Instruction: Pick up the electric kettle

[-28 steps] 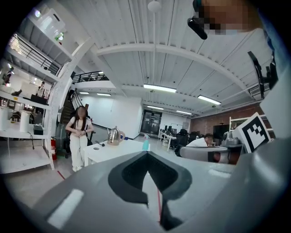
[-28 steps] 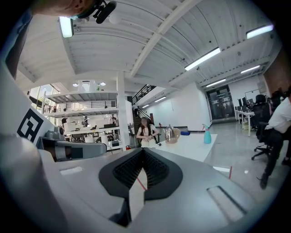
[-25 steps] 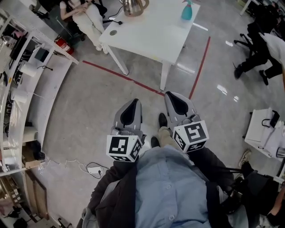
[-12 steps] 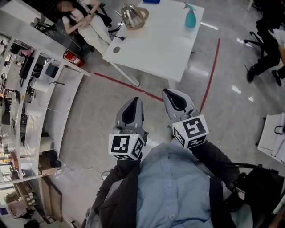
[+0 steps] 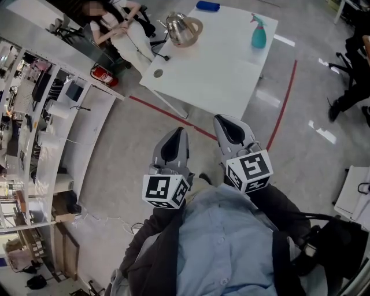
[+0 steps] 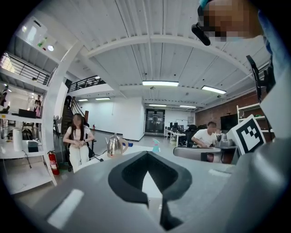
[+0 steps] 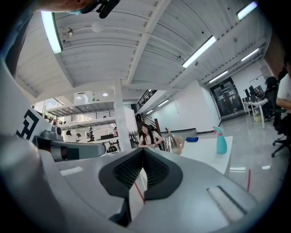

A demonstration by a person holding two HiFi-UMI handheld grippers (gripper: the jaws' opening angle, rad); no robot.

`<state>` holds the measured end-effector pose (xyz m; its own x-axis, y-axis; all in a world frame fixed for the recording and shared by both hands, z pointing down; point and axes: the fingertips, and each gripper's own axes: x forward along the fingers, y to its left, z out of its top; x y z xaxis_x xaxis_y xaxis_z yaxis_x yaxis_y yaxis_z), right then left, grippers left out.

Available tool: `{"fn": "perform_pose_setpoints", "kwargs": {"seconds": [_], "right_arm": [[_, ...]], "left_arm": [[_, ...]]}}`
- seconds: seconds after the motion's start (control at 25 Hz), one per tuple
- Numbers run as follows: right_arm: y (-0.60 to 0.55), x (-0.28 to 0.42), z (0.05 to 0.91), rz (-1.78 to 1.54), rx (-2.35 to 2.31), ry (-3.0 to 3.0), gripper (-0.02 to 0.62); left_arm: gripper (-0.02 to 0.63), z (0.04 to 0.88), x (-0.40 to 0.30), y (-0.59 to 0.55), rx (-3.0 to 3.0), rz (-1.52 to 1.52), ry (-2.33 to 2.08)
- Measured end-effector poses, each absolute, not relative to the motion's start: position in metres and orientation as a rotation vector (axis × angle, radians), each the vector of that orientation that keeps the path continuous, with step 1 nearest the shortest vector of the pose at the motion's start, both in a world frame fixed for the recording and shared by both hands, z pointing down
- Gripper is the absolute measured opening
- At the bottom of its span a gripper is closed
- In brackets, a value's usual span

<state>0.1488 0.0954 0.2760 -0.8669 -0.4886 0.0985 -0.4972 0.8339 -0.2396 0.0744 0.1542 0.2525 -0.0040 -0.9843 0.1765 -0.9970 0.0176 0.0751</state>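
The steel electric kettle (image 5: 182, 29) with a tan handle stands at the far left corner of a white table (image 5: 219, 69), its cord running off the edge. It also shows far ahead in the left gripper view (image 6: 115, 146) and the right gripper view (image 7: 171, 143). My left gripper (image 5: 177, 130) and right gripper (image 5: 220, 119) hang side by side over the floor, close to my chest and well short of the table. Both are shut with nothing between the jaws, as the left gripper (image 6: 146, 153) and right gripper (image 7: 143, 150) show.
A teal spray bottle (image 5: 258, 33) and a blue object (image 5: 207, 6) are on the table too. A person sits behind the table's left corner (image 5: 115, 20), near a red fire extinguisher (image 5: 103, 75). White shelving (image 5: 40, 115) lines the left; red tape (image 5: 173, 113) marks the floor.
The table and kettle have slid down and to the right in the head view, coming nearer. Both grippers stay shut in front of my chest.
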Motion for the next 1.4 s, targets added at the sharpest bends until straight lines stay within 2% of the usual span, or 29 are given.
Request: {"fn": "perform_pose_setpoints", "kwargs": {"seconds": [0.56,1.16,1.4], "right_arm": [[0.047,0.085,0.309,0.435,0.810,-2.862,0.025],[-0.005,-0.069,0.286,0.309,0.868,-2.847,0.025],[-0.023,-0.105,0.266,0.190,0.936,-2.854,0.025]], "left_arm": [[0.001,0.284,0.009,0.100,2.036,0.062,-2.024],[0.001,0.265,-0.146,0.041,2.125,-0.089,-1.999],[0.001,0.251,-0.183,0.021,2.212,-0.161,-1.956]]}}
